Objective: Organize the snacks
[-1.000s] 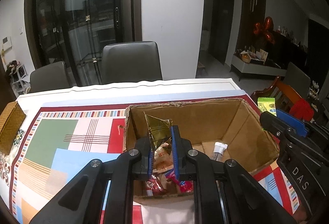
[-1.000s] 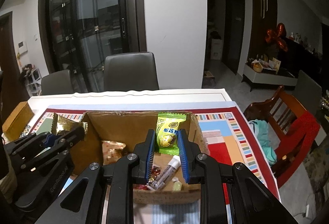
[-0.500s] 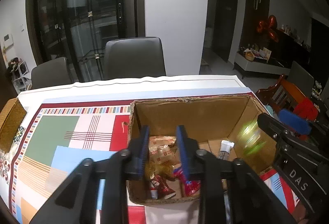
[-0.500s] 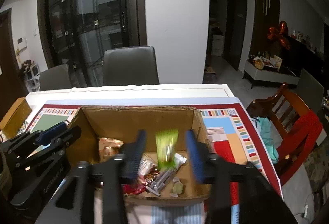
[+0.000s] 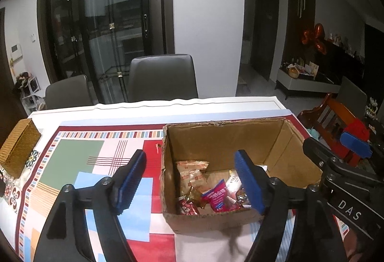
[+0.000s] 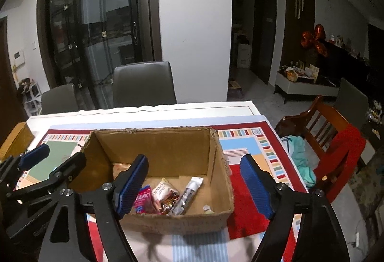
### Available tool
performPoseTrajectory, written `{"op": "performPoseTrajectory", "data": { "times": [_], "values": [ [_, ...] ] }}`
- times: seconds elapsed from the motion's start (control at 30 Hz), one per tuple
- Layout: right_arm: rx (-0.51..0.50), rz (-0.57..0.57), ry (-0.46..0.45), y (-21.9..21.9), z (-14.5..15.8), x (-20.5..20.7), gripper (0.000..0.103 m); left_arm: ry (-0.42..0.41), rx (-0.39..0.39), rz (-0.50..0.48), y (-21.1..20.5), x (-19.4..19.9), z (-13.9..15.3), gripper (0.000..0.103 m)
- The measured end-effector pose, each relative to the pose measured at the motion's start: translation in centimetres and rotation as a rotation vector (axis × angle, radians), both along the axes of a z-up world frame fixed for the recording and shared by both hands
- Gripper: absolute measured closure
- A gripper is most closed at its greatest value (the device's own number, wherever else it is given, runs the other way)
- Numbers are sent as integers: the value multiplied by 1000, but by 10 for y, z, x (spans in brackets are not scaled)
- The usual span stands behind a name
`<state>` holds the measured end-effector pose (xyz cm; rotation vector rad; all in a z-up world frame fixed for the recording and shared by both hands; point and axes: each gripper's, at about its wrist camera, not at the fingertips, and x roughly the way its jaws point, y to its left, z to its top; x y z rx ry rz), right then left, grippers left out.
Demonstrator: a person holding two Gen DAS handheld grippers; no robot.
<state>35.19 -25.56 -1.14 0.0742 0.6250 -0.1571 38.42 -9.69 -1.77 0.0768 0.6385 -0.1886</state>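
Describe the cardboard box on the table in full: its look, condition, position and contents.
The cardboard box is plain brown corrugated card, open-topped, with ragged, flapless upper edges. It stands upright on the patterned tablecloth. Several snack packets lie loose on its floor: a pink packet, tan packets and a slim white tube-like pack. Its far half is mostly bare. The left gripper and right gripper hover open near its front wall; neither visibly touches it.

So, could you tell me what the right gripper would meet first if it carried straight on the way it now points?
Most likely the cardboard box: the open, empty right gripper points down into it, so it would probably reach the snack packets on the floor. Depth is hard to judge.
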Motion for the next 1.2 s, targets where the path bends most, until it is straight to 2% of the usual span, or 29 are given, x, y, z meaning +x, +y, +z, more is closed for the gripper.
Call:
{"op": "performPoseTrajectory", "data": {
  "times": [0.3, 0.63, 1.2],
  "values": [
    [2, -5, -26, 2, 14, -25, 23, -37, -8, 18, 11, -27, 16, 18],
    [-10, -6, -52, 6, 27, -61, 23, -60, -5, 20, 17, -61, 26, 17],
    [-24, -4, -73, 21, 24, -130, 23, -81, -1, 37, 45, -136, 26, 17]
  ]
}}
